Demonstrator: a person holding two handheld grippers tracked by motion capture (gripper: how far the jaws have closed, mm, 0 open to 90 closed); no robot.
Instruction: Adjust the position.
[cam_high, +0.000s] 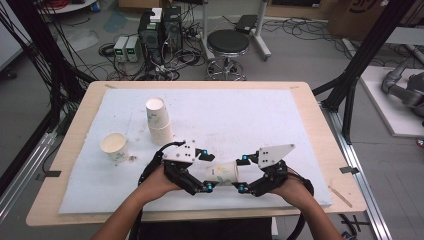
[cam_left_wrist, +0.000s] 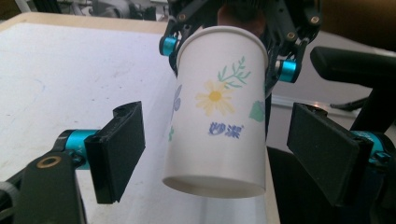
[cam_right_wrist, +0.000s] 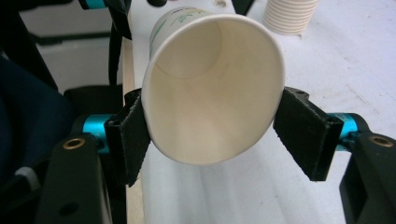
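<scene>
Your left gripper (cam_high: 206, 171) is standing spread around the floral paper cup's (cam_high: 223, 173) base, pads clear of it, so it is carrying nothing. Right of that, your right gripper (cam_high: 244, 173) is pinching the cup's rim, holding it sideways above the white mat (cam_high: 240, 115), probably for a handover.

a lab: computer towers (cam_high: 159, 30), tangled cables (cam_high: 175, 62) on the floor, a stool (cam_high: 228, 44), black frame struts (cam_high: 367, 50).

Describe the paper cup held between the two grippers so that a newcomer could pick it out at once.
On the white mat covering the table, look at the near edge, where the left gripper and right gripper meet. The flower-printed cup lies sideways in the air there, pinched at its rim by the right gripper; the other cups stand on the mat.
</scene>
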